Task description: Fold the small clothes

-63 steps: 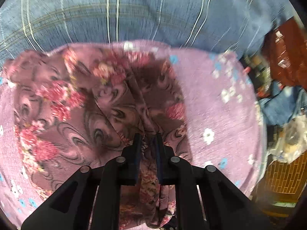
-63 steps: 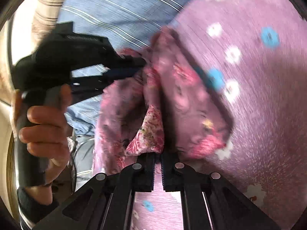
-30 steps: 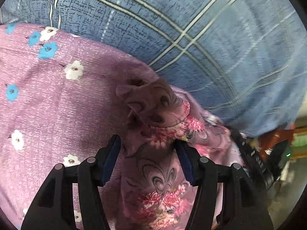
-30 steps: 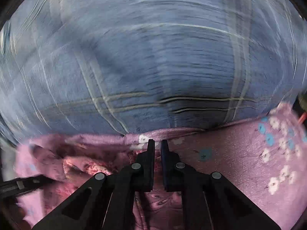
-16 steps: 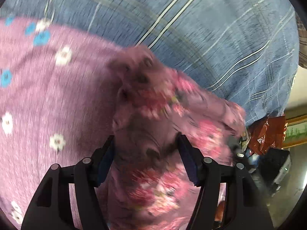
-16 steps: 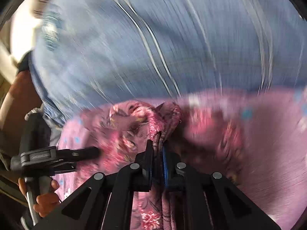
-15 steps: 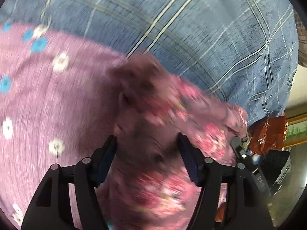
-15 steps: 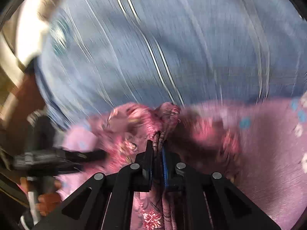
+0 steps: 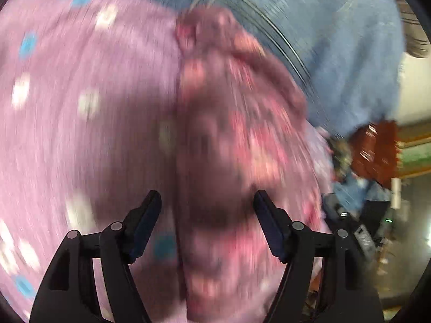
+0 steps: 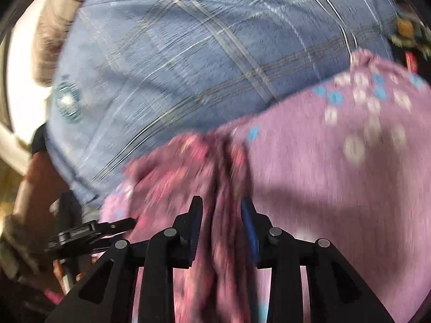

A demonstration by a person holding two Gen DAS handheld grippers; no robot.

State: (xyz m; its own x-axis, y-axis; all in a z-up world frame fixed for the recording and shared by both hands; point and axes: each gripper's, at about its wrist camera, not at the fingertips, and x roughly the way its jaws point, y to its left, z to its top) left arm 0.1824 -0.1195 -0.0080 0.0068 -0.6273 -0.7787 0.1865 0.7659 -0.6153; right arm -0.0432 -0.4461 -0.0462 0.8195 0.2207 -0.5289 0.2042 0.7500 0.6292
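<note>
Lilac cloth [image 9: 89,140] dotted with white and blue flowers covers the surface, with a blue checked sheet [image 10: 204,62] beyond it across the top of both views. On the lilac cloth lies the small garment [image 9: 237,145], a dark pink floral piece, blurred, running from centre to bottom of frame. Left gripper [image 9: 207,204] stands spread wide, having just been opening, the garment between its fingers but unpressed. Right gripper [image 10: 221,210] has just opened too, a bunched fold of garment [image 10: 223,215] loose between its parted fingers.
</note>
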